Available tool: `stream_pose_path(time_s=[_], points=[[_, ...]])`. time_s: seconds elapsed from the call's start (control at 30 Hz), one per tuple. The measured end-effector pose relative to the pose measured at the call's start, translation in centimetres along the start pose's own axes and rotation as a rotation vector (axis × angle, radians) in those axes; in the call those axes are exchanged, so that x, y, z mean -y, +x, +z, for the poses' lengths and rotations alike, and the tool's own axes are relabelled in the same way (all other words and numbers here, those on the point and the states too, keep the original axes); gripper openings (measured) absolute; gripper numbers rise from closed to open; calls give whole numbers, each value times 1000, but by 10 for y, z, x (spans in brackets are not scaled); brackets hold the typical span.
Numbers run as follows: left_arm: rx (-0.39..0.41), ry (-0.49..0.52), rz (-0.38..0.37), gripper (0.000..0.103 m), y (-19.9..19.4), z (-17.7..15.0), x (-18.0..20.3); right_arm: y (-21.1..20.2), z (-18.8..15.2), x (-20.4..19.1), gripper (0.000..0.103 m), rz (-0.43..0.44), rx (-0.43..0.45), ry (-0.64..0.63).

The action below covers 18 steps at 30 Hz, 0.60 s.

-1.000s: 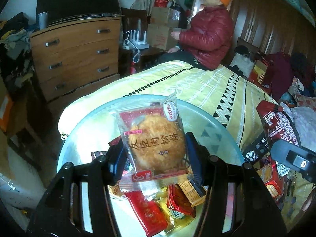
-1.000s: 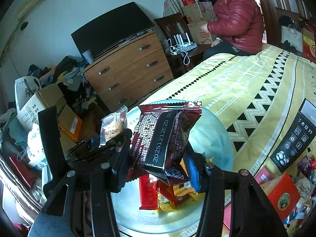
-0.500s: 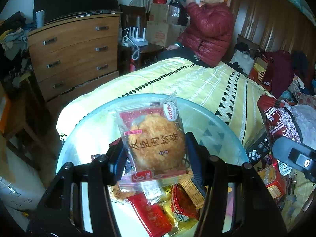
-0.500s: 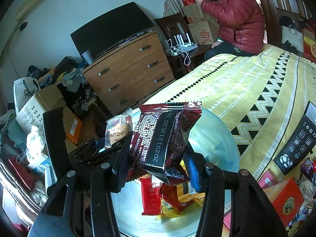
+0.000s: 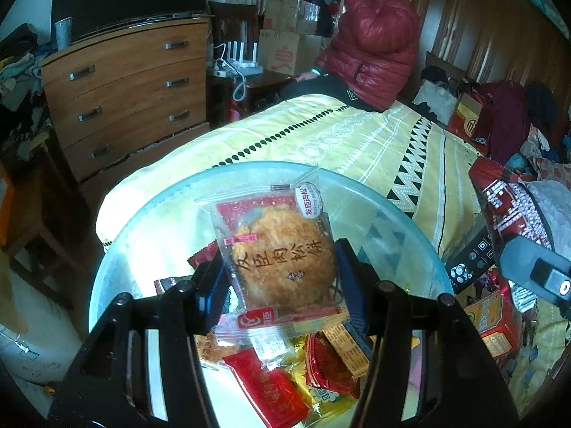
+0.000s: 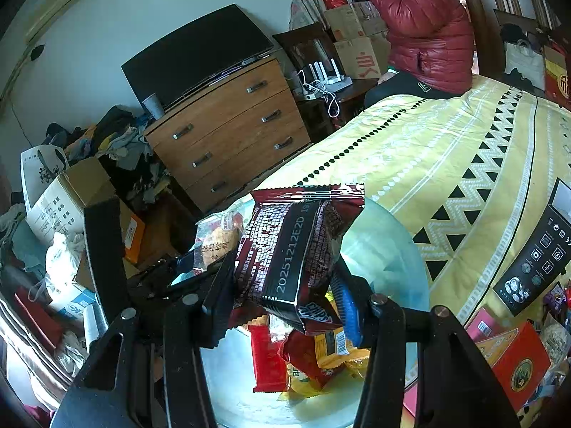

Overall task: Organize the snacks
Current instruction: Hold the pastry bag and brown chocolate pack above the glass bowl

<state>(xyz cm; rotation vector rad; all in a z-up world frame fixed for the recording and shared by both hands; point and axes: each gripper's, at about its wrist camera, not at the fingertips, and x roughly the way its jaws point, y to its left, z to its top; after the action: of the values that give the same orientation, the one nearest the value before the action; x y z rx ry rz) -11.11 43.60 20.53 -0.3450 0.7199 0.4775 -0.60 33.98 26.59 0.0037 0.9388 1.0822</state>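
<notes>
Left wrist view: my left gripper clamps a clear-wrapped meat floss cake above the glass bowl, over loose snack packets at the bowl's near edge. Right wrist view: my right gripper pinches a dark red snack bag above that bowl, which sits on the bed's near corner.

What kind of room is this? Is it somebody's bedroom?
Most likely a bedroom in a home. There is a bed with a yellow patterned bedspread, a wooden chest of drawers with a dark flat screen on top, and heaps of clothes beside it.
</notes>
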Motion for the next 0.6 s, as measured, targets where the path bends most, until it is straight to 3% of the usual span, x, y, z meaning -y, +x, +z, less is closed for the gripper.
stream_pose_path(time_s=[0.6], points=[[-19, 0, 2, 56, 9, 2, -1, 9, 0, 19, 54, -37, -31, 41]])
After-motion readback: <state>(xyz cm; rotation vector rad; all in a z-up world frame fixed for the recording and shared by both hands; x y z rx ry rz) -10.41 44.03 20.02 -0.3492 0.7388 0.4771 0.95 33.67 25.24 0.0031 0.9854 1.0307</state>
